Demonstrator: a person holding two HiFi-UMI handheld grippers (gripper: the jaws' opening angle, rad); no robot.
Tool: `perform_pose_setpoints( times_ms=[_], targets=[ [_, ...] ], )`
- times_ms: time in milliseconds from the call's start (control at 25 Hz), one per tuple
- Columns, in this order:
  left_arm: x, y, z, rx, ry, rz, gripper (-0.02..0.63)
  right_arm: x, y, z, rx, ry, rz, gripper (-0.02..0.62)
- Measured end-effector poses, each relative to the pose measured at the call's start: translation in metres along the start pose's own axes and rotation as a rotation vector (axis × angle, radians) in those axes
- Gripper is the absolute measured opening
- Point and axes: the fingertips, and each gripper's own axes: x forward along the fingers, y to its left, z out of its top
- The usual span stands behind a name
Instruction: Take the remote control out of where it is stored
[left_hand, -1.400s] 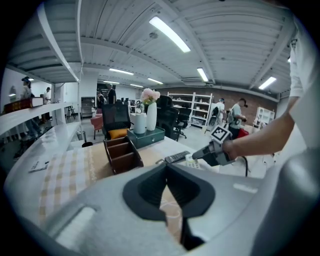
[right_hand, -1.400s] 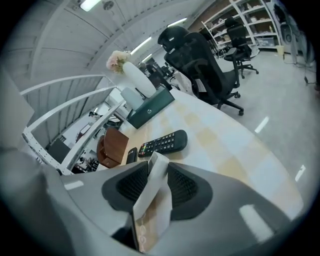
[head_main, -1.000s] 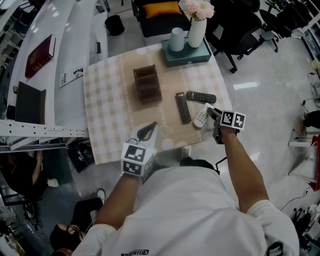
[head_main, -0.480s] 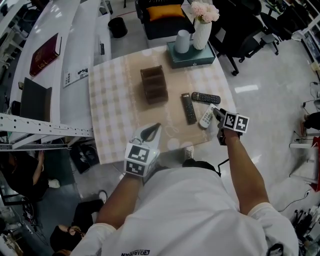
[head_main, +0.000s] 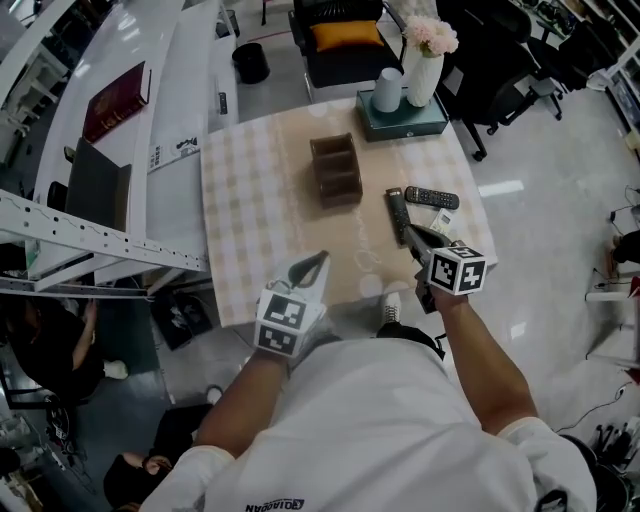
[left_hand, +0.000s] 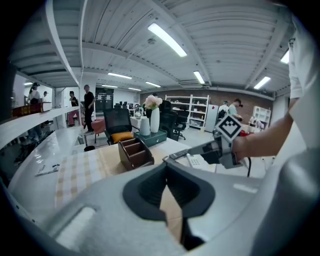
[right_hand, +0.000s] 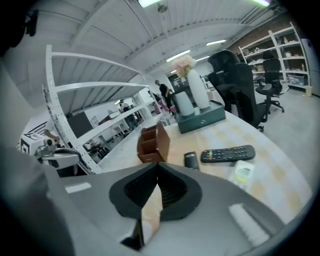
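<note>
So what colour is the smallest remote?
Small white plastic remote, pale green panel; best in right gripper view.

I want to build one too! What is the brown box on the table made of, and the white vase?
The brown box looks like dark wood or leather-look board: matte, flat stiff walls; I can't tell which. The white vase looks like glazed ceramic: smooth and a bit shiny.

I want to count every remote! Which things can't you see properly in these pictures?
- White remote: head view, partly behind the right gripper, whose fingers have just closed with nothing between them.
- Dark remote: right gripper view, only one end shows above that gripper's body.
- Wooden organizer: head view, compartments too small and dark to check inside.
- Black remote: button labels too small in every view.
</note>
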Motion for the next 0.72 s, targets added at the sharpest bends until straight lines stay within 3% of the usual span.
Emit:
perform_pose_setpoints(
  times_ms=[160,280,720],
  targets=[
    [-0.020,0.019,-0.007,-0.044,-0.017,0.010,0.003,-0.001,0.075,-0.002,-0.085,-0.028,0.112,0.006],
    [-0.036,0.026,-0.010,-0.053,-0.029,0.014,0.003,-0.007,0.111,-0.010,-0.125,-0.044,0.141,0.006],
    [-0.067,0.002,-0.023,-0.036,-0.054,0.023,0.003,-0.029,0.151,-0.007,-0.212,-0.100,0.166,0.005]
  ],
)
